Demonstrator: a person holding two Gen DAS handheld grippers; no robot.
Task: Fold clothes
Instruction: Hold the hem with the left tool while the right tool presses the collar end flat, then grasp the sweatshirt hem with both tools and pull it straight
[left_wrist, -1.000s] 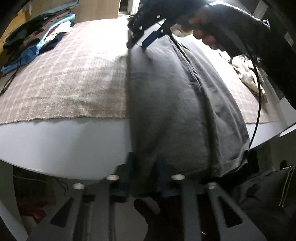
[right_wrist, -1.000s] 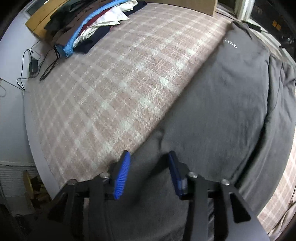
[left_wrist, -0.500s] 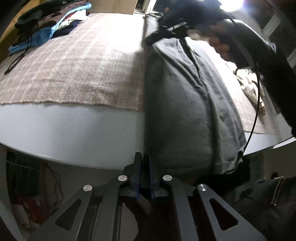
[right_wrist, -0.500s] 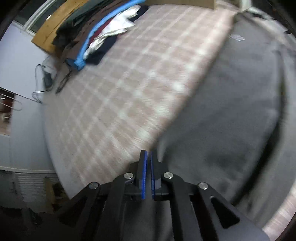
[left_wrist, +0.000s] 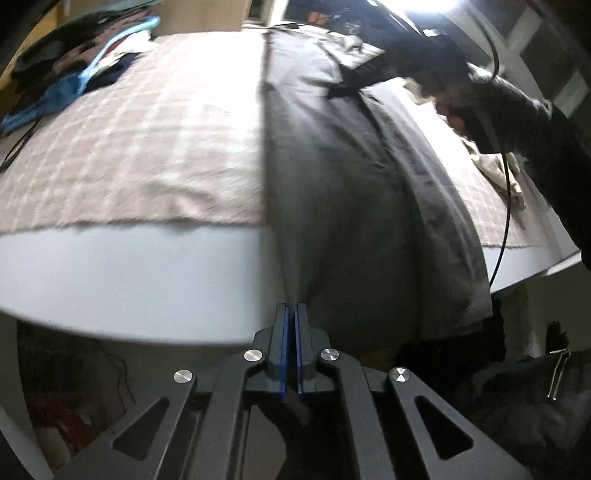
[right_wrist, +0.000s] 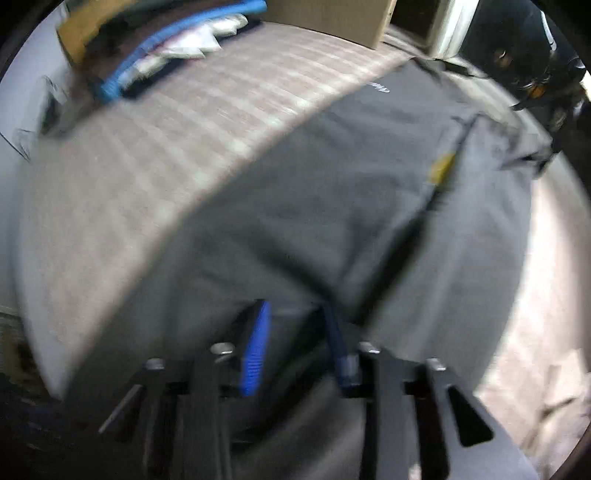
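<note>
Plaid bed (left_wrist: 147, 147): L claw (left_wrist: 290, 314) pinching grey garment (left_wrist: 351, 203) hem, R claw (right_wrist: 295, 325) spread above it.

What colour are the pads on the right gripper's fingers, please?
Blue pads against black arms; the right wrist view shows them best.

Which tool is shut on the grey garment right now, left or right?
The left tool: its blue pads are pressed together on the grey garment at the table's edge. The right tool stands open above it.
</note>
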